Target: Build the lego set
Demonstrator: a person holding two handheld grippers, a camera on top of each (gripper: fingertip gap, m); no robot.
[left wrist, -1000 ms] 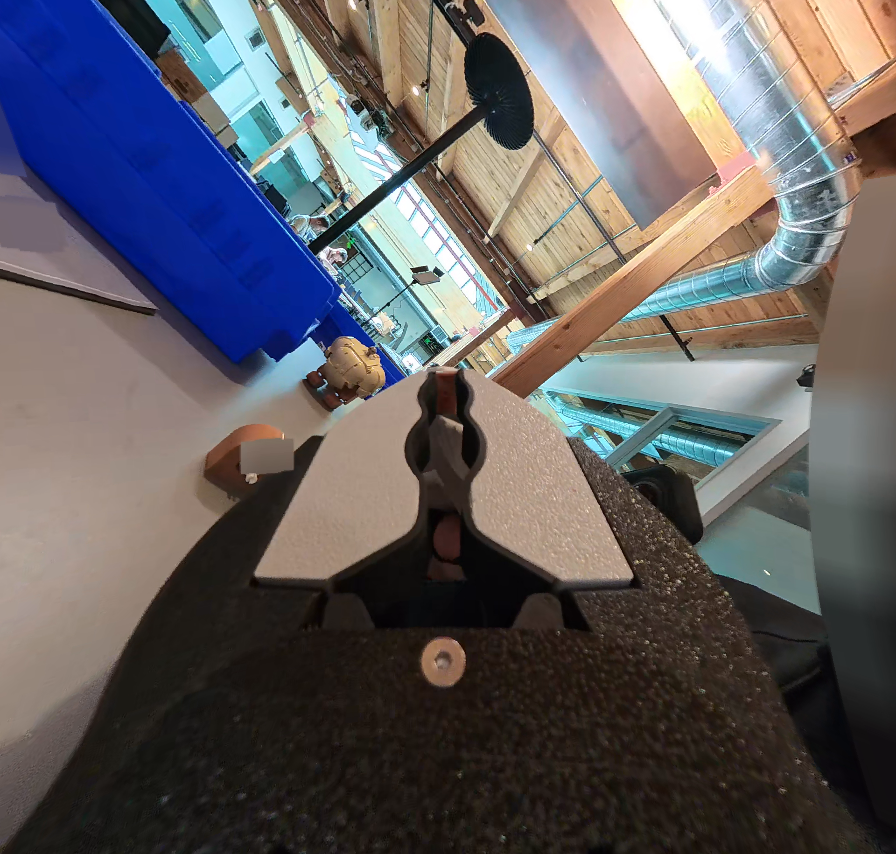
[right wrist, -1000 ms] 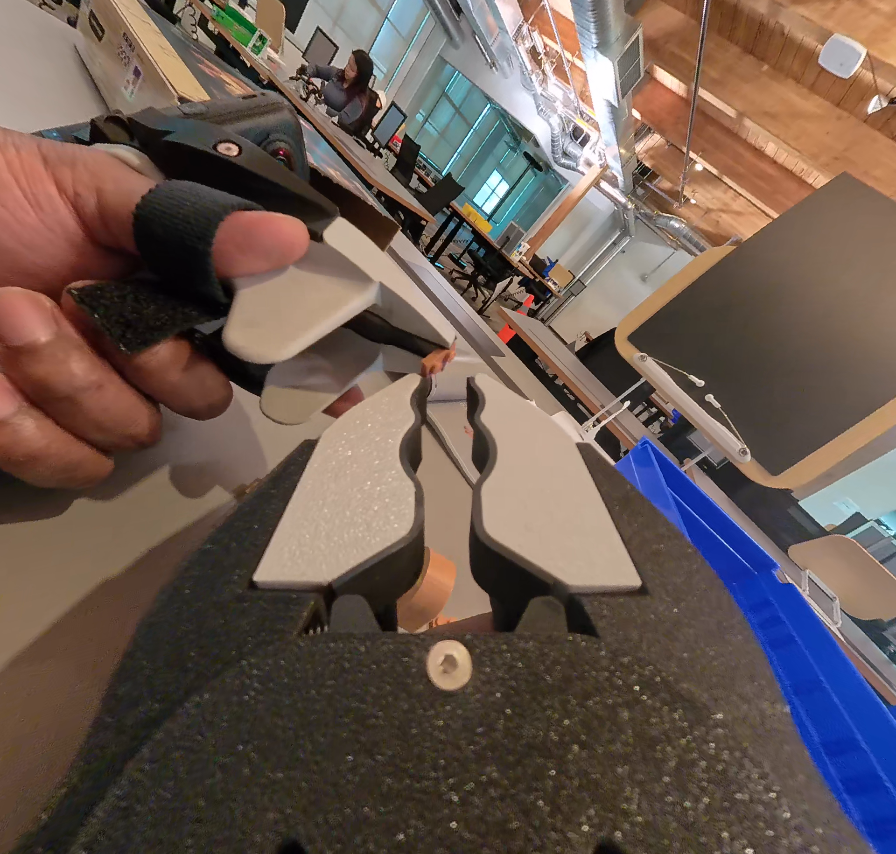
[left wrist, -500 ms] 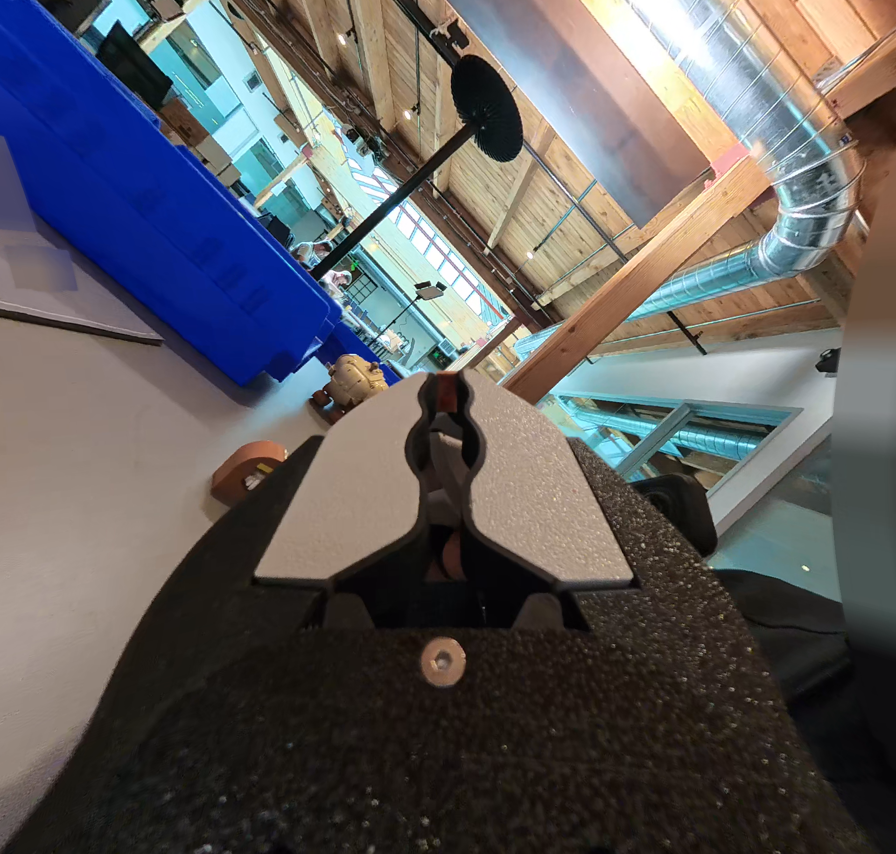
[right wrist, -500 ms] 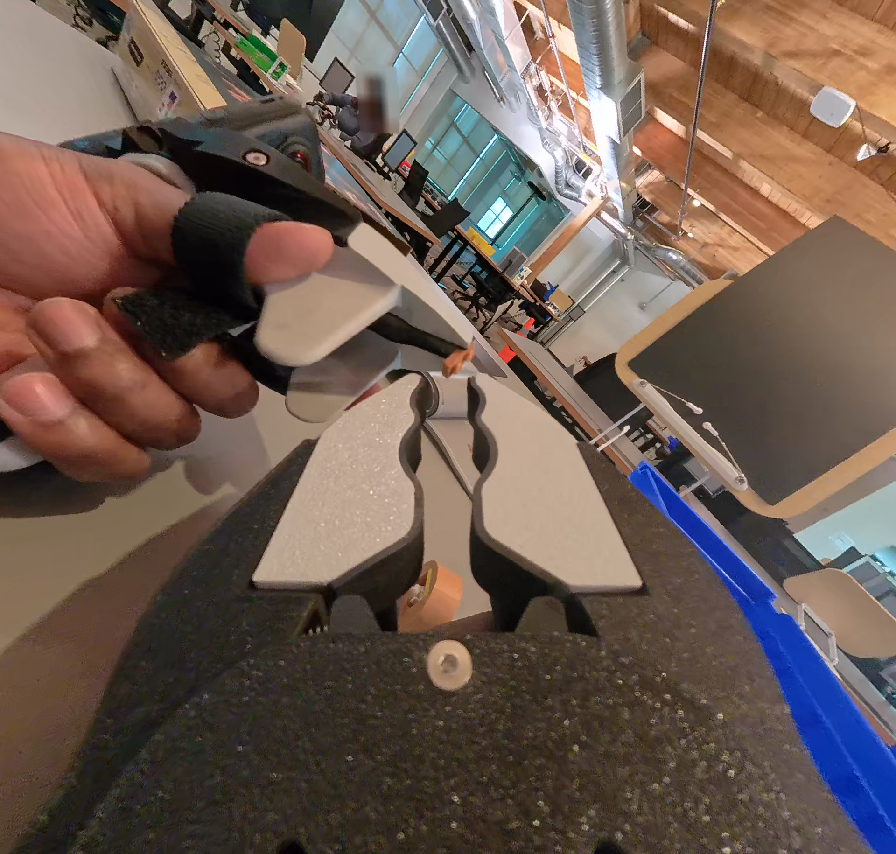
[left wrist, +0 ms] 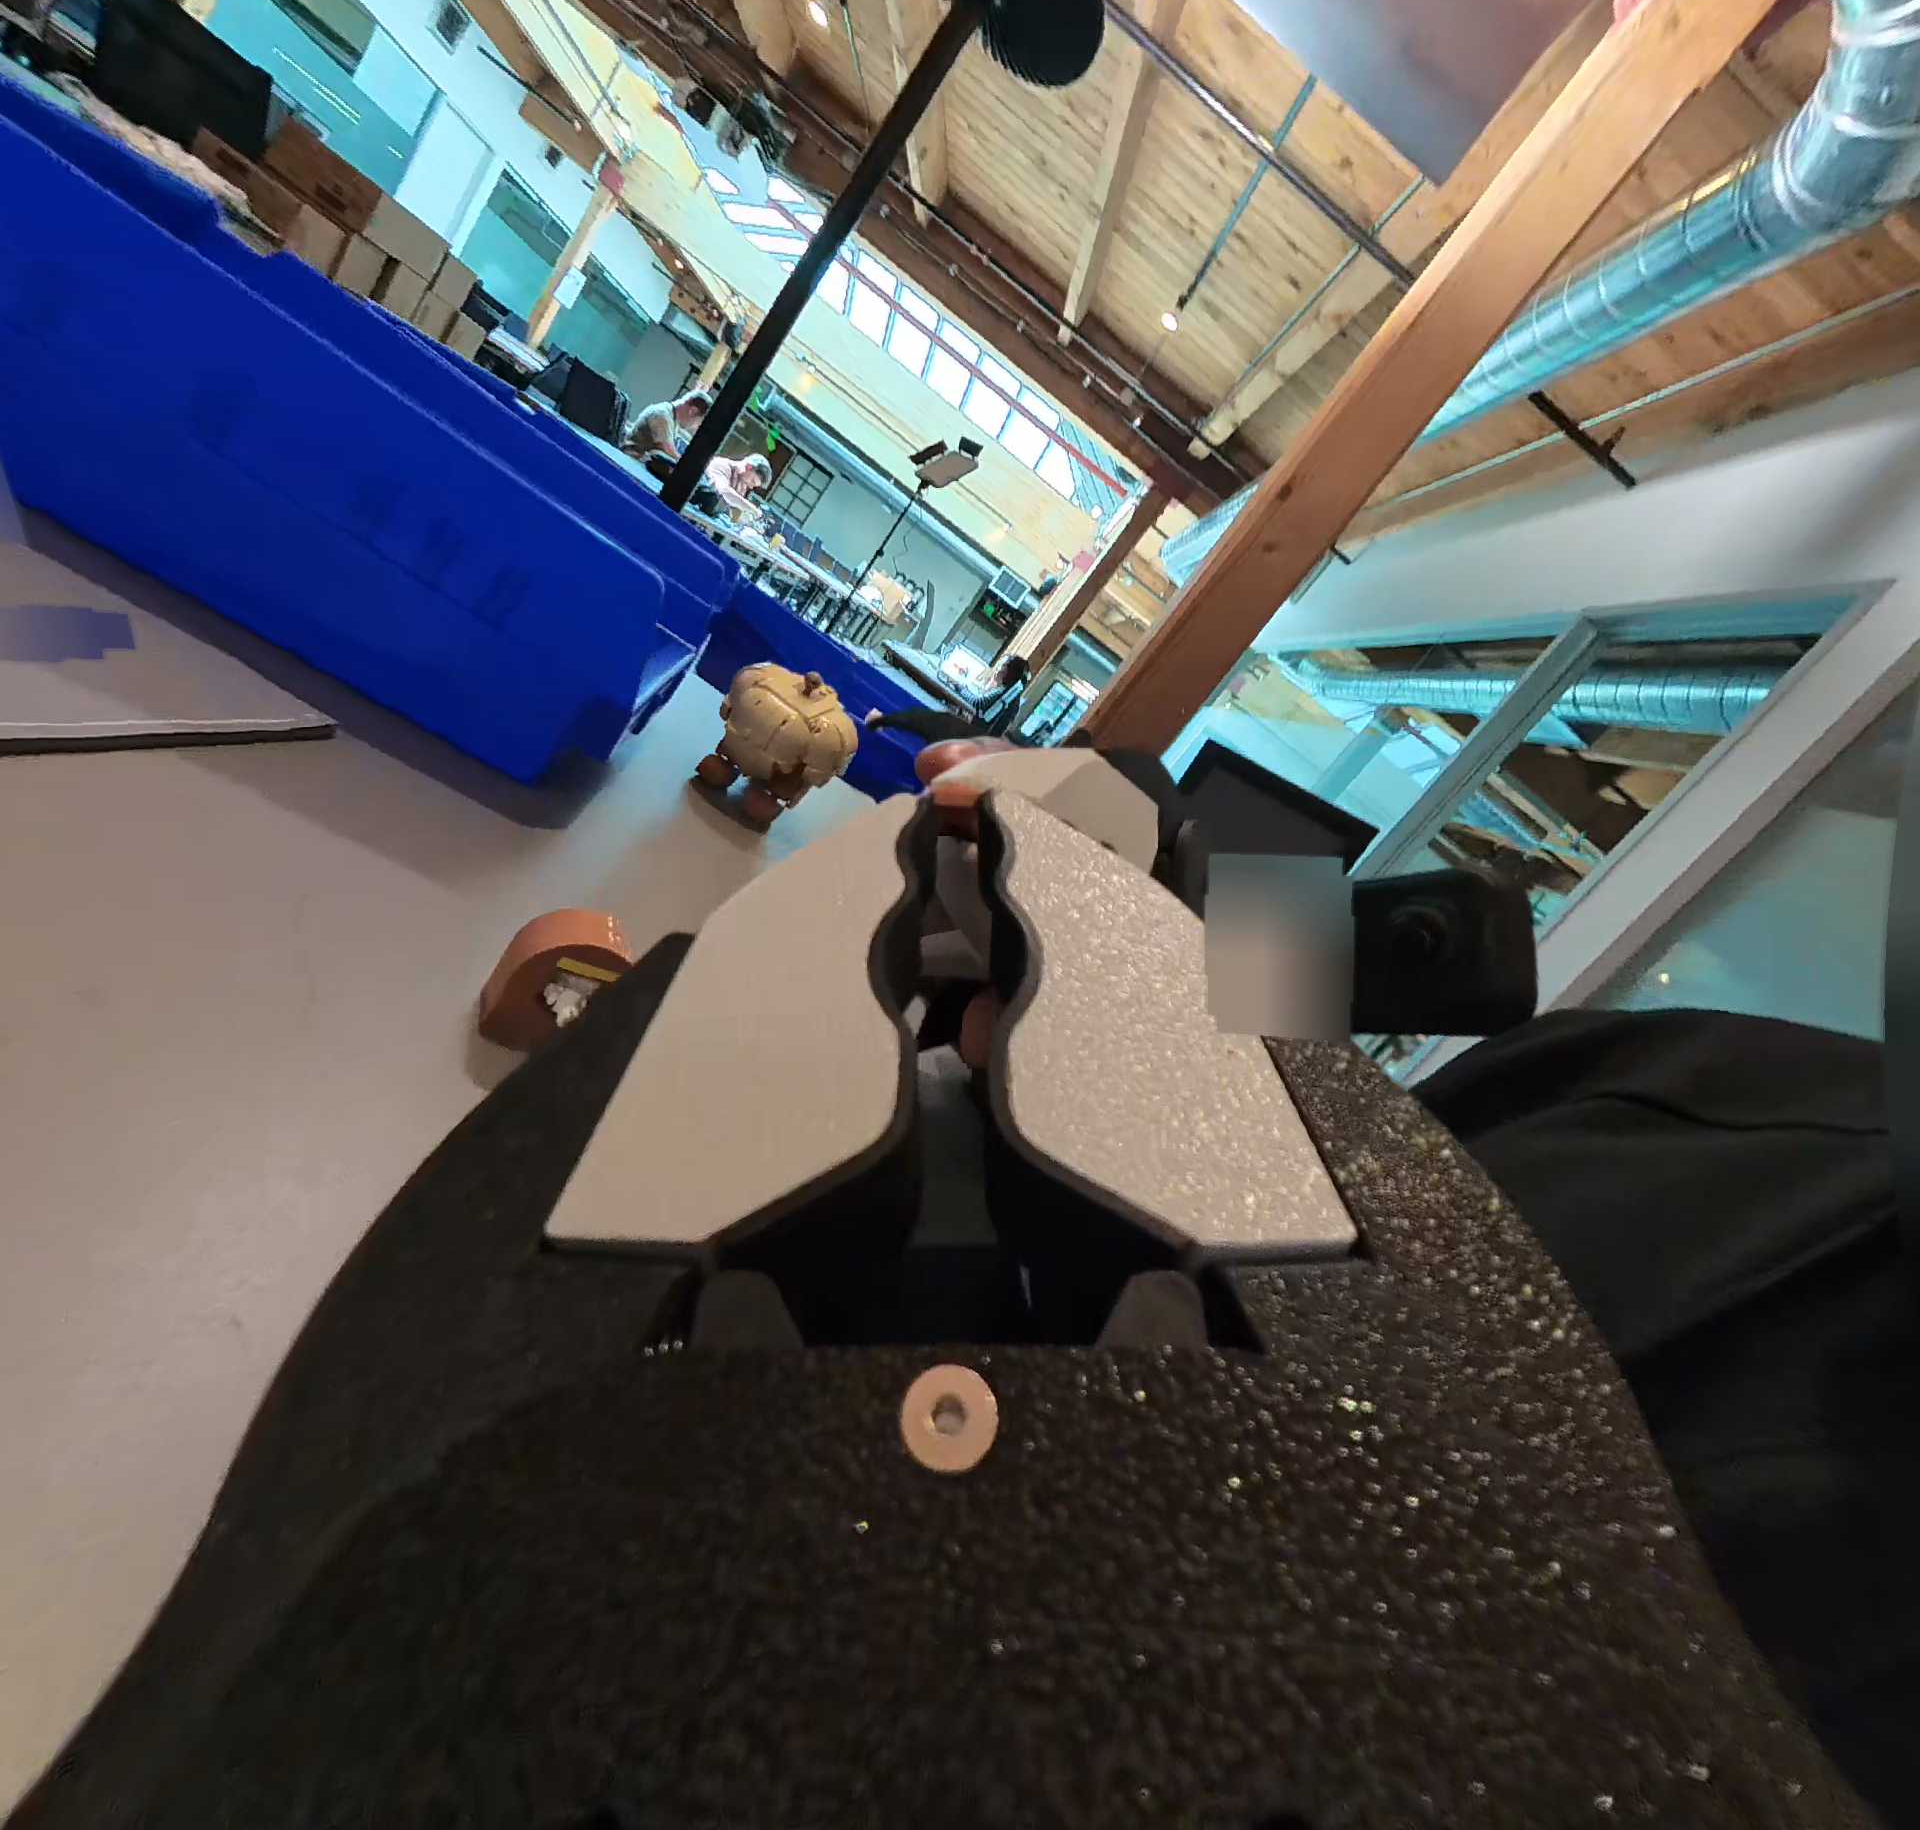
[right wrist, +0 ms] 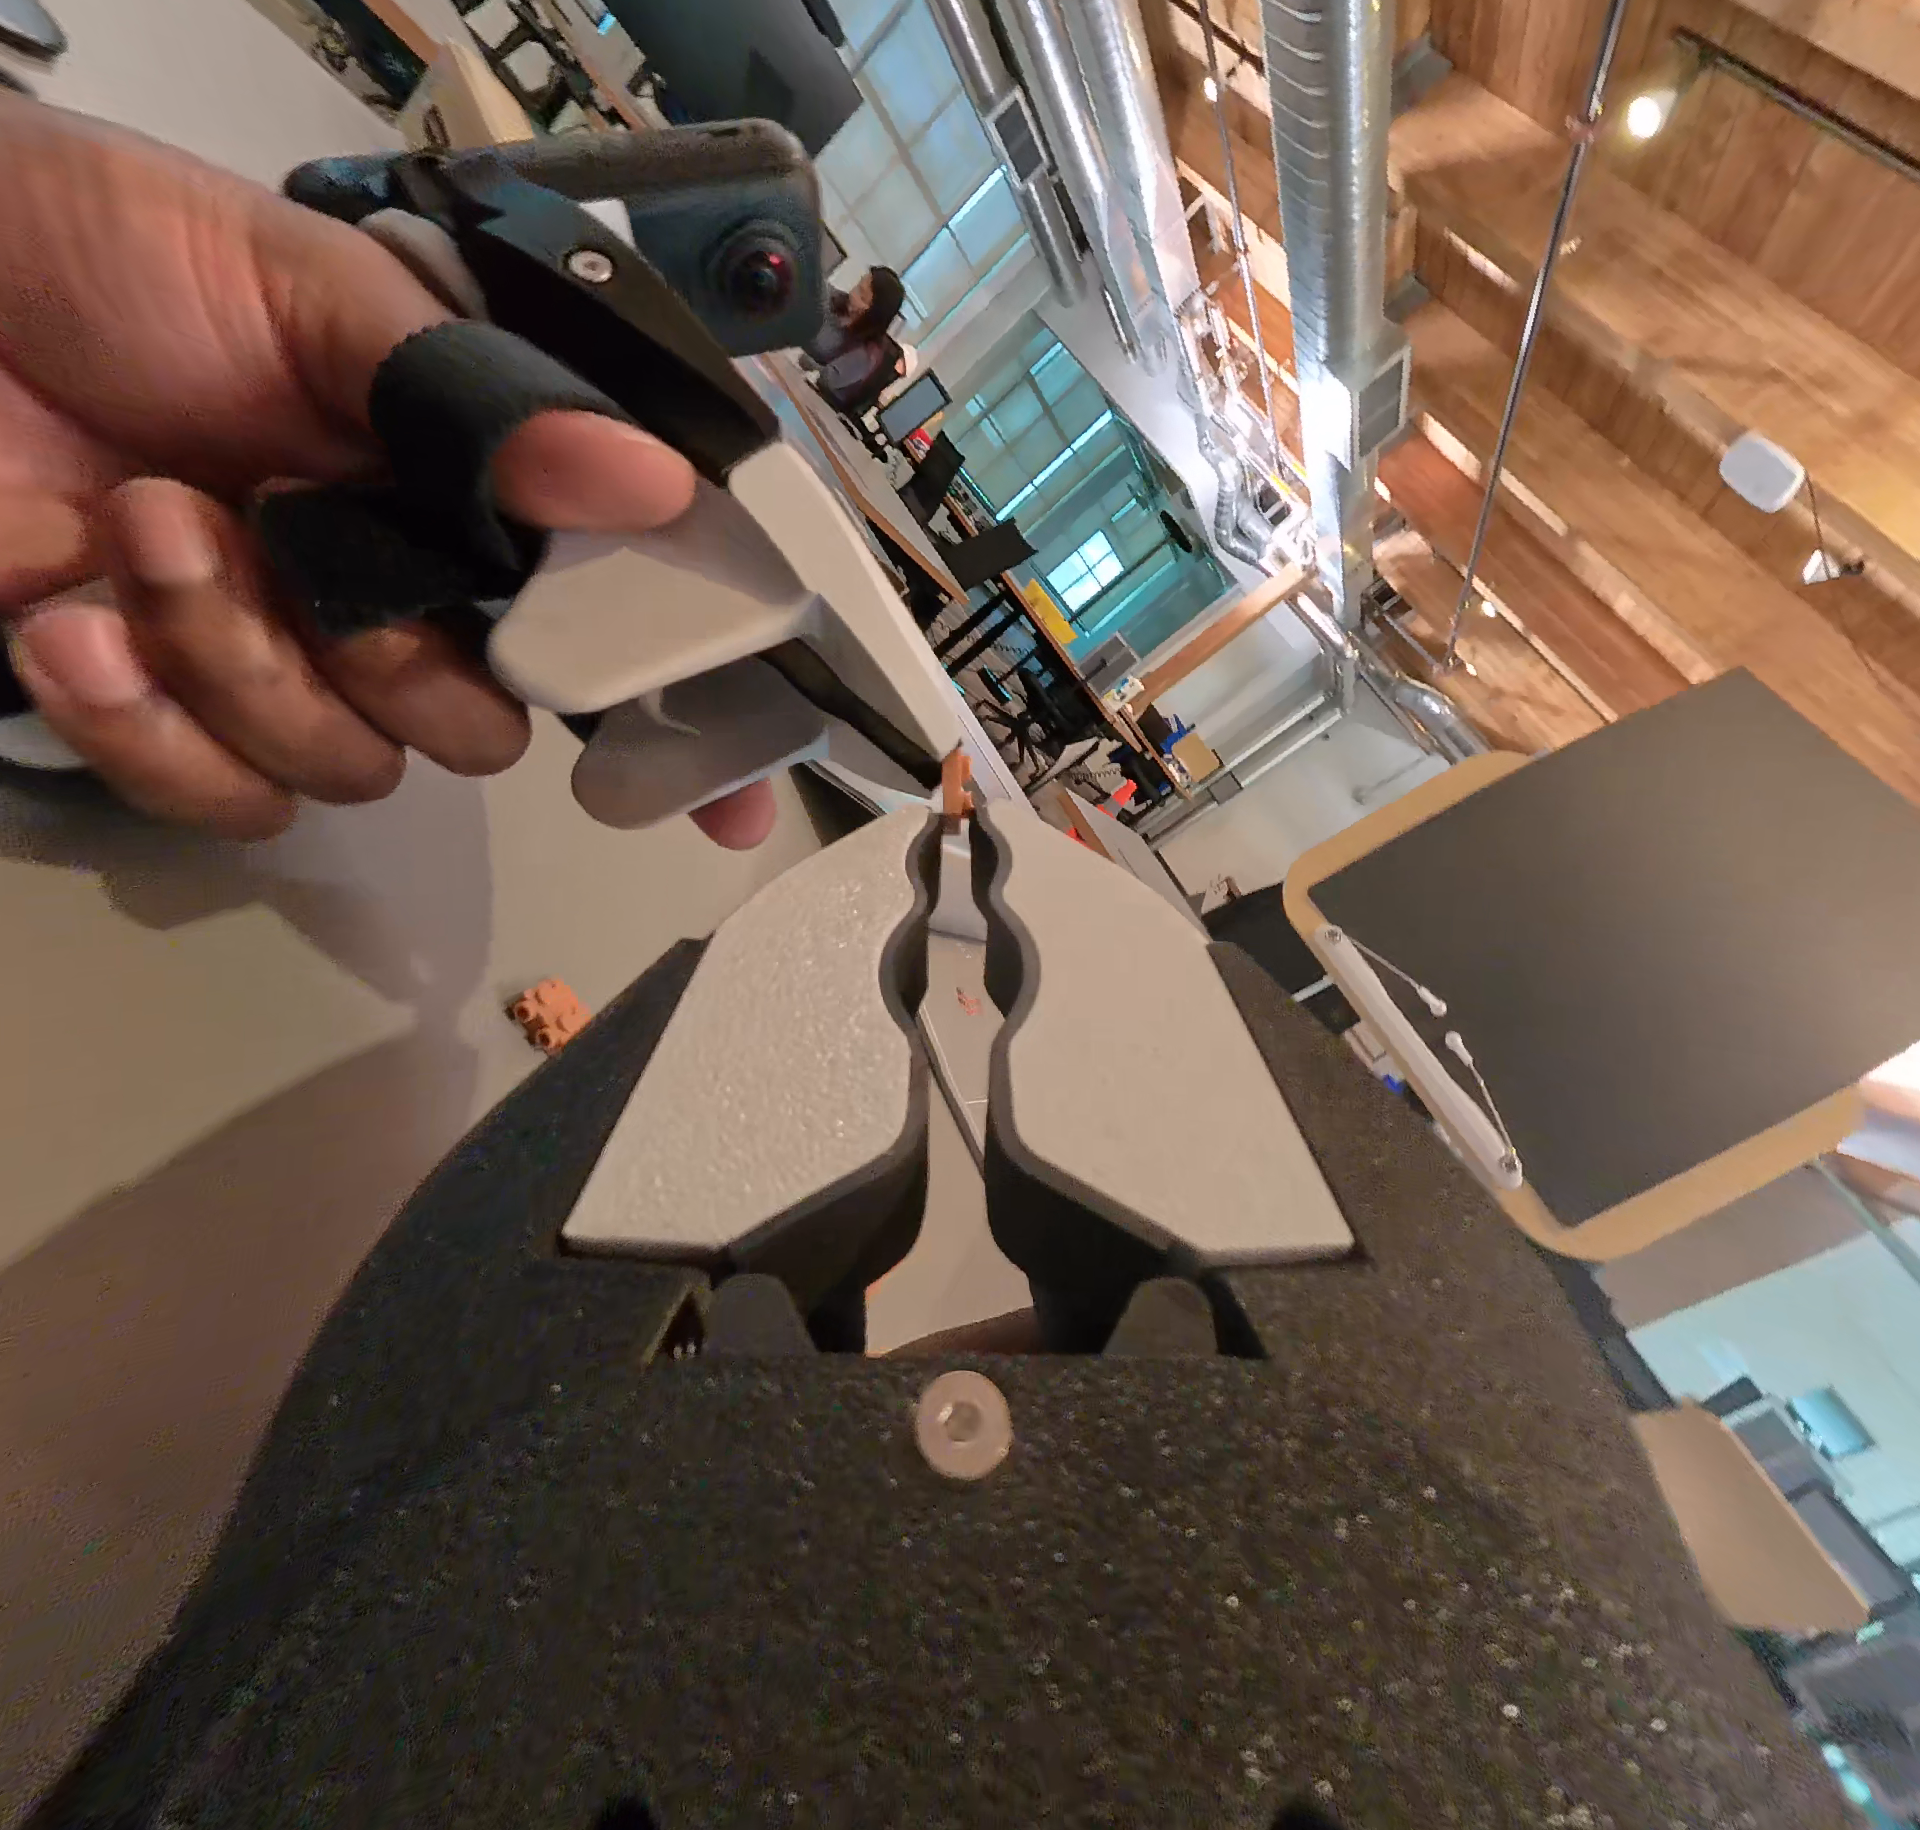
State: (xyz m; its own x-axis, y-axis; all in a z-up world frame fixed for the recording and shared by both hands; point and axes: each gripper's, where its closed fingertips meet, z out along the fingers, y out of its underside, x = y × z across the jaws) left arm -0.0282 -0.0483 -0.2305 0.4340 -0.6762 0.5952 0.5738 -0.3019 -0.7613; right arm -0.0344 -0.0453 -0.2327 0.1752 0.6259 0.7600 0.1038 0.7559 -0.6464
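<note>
Two hand-held tools meet tip to tip above the grey counter [left wrist: 208, 949]. Left tool [left wrist: 951, 814]: grey fingers nearly together, with a small orange-brown plastic piece [left wrist: 953, 812] between the tips. In the right wrist view the same piece [right wrist: 957, 781] stands between the tips of both tools. Right tool [right wrist: 954, 824]: fingers nearly together, tips clamped on the lower end of the piece. The left tool's tips grip its upper end at 12 o'clock from the right tool. One hand [right wrist: 208, 492] with a black strap over one finger holds the left tool; one black camera [right wrist: 748, 263] sits on that tool.

Counted items on the counter:
- One tan rounded toy figure on brown wheels [left wrist: 784, 731], at 11 o'clock from the left tool, well apart from it.
- One brown arch-shaped block [left wrist: 556, 985], at 9 o'clock, near the left tool's black body, partly hidden by it.
- One small orange studded brick [right wrist: 545, 1014], at 8 o'clock from the right tool, partly hidden by its body.
- Two blue plastic bins [left wrist: 312, 533], at 10 o'clock, behind the toy figure.
- One flat grey mat [left wrist: 125, 689], at 9 o'clock, far left.

One black panel with a pale wooden rim [right wrist: 1662, 949] stands at 3 o'clock from the right tool.
</note>
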